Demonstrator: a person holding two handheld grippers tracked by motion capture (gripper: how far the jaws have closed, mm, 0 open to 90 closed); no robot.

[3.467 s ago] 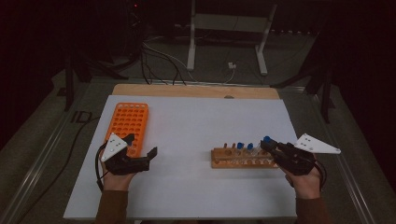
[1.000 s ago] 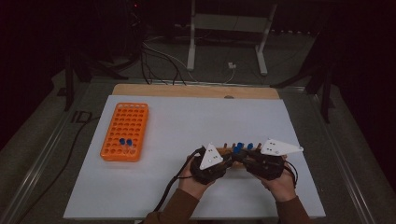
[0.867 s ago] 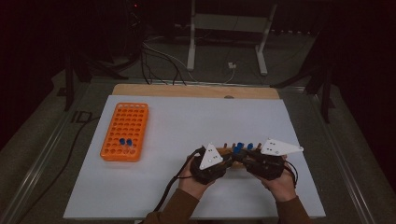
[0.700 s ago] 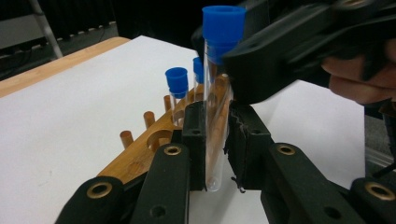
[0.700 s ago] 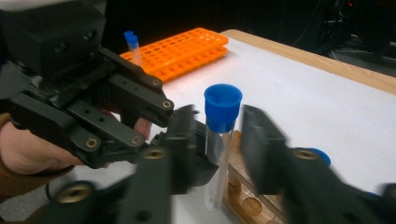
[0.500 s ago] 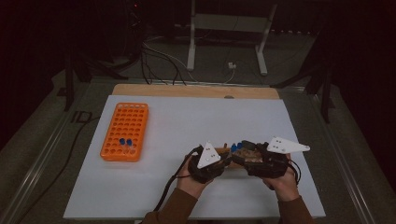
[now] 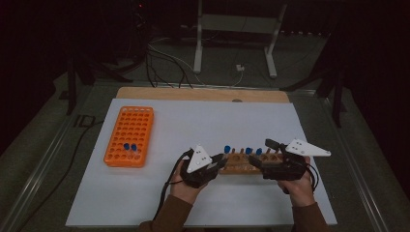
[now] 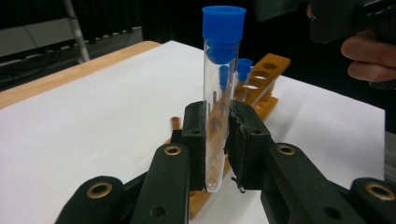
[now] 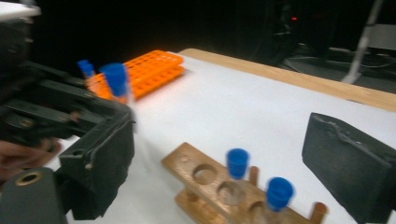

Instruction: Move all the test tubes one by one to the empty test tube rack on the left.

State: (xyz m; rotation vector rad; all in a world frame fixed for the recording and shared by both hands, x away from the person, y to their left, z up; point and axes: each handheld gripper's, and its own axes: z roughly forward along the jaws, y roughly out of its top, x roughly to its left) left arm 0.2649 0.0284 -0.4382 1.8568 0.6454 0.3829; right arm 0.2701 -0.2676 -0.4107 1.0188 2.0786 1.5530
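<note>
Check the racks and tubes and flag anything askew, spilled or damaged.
Nothing stands out. The wooden rack sits flat with its capped tubes upright, the orange rack lies square, and the left gripper holds a blue-capped tube upright. No spills.

The test tube (image 8: 215,107) is clear, glossy glass or plastic with a matt blue plastic cap. The rack (image 7: 246,163) beside it is brown wood with a smooth finish. The orange rack (image 7: 129,137) is moulded plastic. The desk (image 7: 203,123) carries a matt white sheet over a pale wooden edge. The fingers (image 8: 196,140) are matt black.
</note>
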